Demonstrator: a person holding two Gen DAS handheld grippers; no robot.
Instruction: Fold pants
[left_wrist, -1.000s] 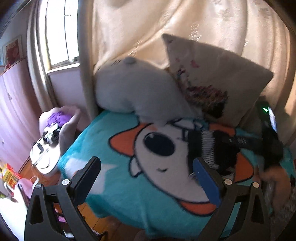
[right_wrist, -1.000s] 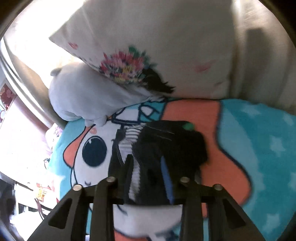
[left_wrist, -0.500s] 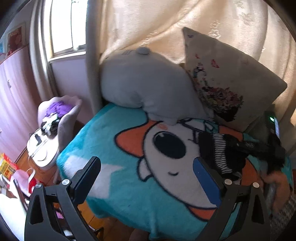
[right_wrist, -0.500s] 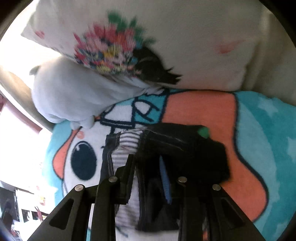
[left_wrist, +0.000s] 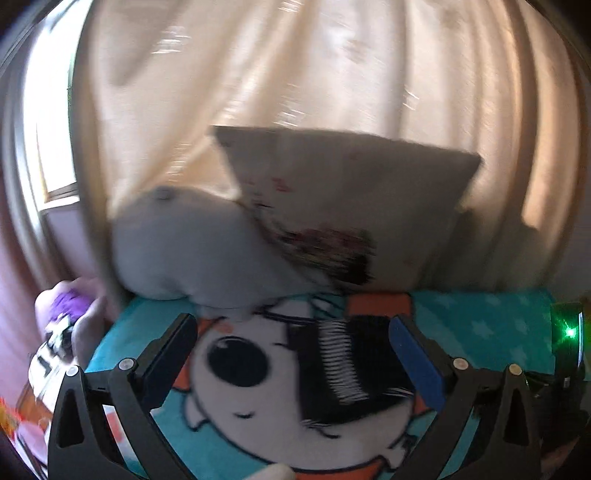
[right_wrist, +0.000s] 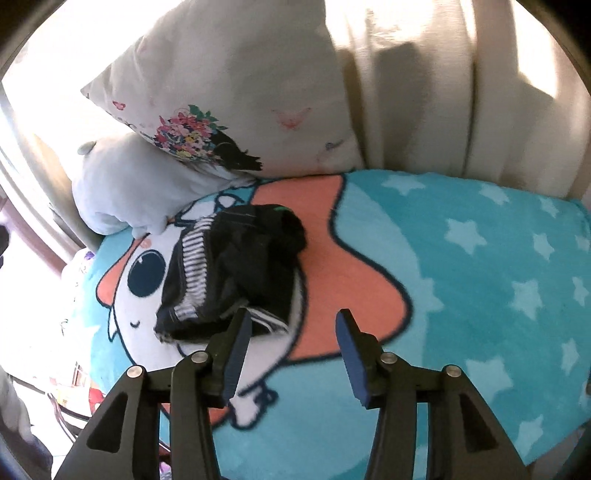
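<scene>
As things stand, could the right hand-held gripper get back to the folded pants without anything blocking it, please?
Probably yes. The right hand-held gripper is open and empty, the folded pants lie just ahead and left on the blanket, and nothing sits between them.

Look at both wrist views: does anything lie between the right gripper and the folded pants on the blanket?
Nothing visible does. The right gripper has just been opening and is empty; the folded pants lie just ahead of its left finger on the blanket. The pillow sits behind them.
</scene>
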